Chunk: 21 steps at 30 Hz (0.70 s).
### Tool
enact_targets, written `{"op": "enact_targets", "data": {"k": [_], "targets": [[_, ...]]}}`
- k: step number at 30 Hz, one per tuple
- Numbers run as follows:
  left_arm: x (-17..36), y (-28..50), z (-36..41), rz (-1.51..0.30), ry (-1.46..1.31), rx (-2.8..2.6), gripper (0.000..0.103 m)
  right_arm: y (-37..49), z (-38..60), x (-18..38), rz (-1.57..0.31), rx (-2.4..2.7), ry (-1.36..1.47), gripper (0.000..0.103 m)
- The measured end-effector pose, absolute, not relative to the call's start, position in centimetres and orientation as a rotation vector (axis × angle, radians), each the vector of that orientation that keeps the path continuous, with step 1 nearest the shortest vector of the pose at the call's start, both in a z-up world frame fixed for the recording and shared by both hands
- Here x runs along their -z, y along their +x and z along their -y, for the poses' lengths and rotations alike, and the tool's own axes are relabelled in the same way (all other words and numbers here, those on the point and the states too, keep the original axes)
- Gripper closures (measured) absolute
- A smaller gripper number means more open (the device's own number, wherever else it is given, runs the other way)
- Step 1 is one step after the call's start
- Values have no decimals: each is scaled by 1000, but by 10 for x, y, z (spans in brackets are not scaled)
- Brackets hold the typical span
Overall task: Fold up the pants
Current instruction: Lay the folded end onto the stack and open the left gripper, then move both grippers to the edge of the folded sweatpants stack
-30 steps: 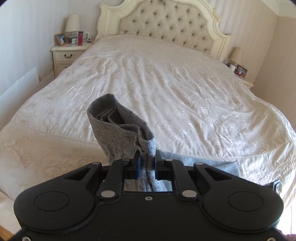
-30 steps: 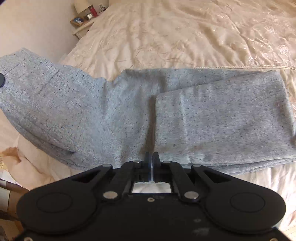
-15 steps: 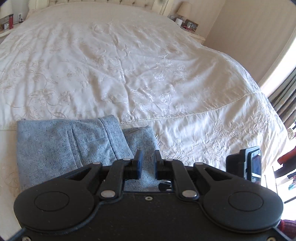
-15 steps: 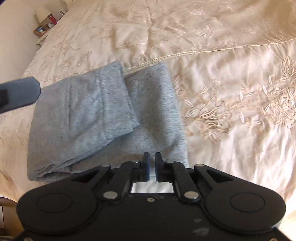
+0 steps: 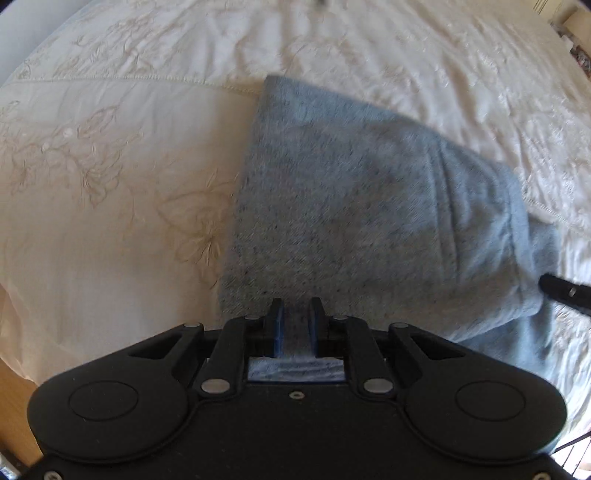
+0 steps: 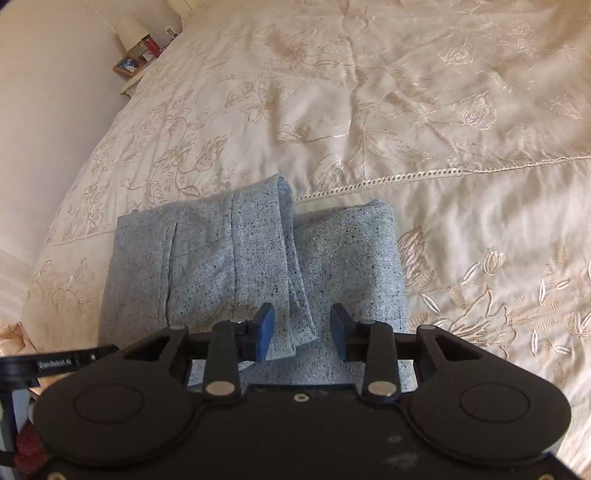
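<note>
Near the lace seam of the bed (image 6: pixel 461 122), the grey pants (image 6: pixel 229 266) lie folded; the right gripper (image 6: pixel 302 326) has just opened its fingers and holds nothing, the left gripper (image 5: pixel 296 325) pinches the near edge, so I judge release and smoothing come next.

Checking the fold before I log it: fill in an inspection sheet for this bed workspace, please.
Surface: cream embroidered bedspread, lightly creased.
Job's things: grey pants, folded into a compact stack near the bed's edge; the top flap sits offset from the layer beneath.
Clutter: nothing seen.
Grippers: left gripper, jaws narrow, pinching the near edge of the pants; right gripper, jaws have just been opening and now stand wide, with the flap's edge between them but not pressed.
Cables: nothing seen.
Surroundings: lamp and picture frame on a nightstand by the wall.
</note>
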<state>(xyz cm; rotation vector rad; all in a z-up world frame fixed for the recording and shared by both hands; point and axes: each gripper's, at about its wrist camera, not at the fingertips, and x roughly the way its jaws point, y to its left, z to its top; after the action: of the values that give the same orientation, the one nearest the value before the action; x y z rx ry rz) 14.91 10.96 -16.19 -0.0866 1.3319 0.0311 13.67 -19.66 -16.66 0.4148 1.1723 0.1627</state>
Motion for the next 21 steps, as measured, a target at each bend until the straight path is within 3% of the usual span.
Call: {"op": "enact_targets", "data": {"k": [8, 18, 19, 21], "targets": [[154, 131, -122, -1320, -62, -14, 78, 159, 189, 193, -1249, -218, 422, 61], [140, 98, -172, -1306, -107, -137, 79, 161, 199, 208, -1289, -255, 563, 58], [140, 95, -175, -1307, -112, -146, 79, 161, 197, 207, -1290, -255, 550, 59], [139, 92, -181, -1304, -127, -158, 79, 161, 189, 202, -1294, -255, 505, 81]]}}
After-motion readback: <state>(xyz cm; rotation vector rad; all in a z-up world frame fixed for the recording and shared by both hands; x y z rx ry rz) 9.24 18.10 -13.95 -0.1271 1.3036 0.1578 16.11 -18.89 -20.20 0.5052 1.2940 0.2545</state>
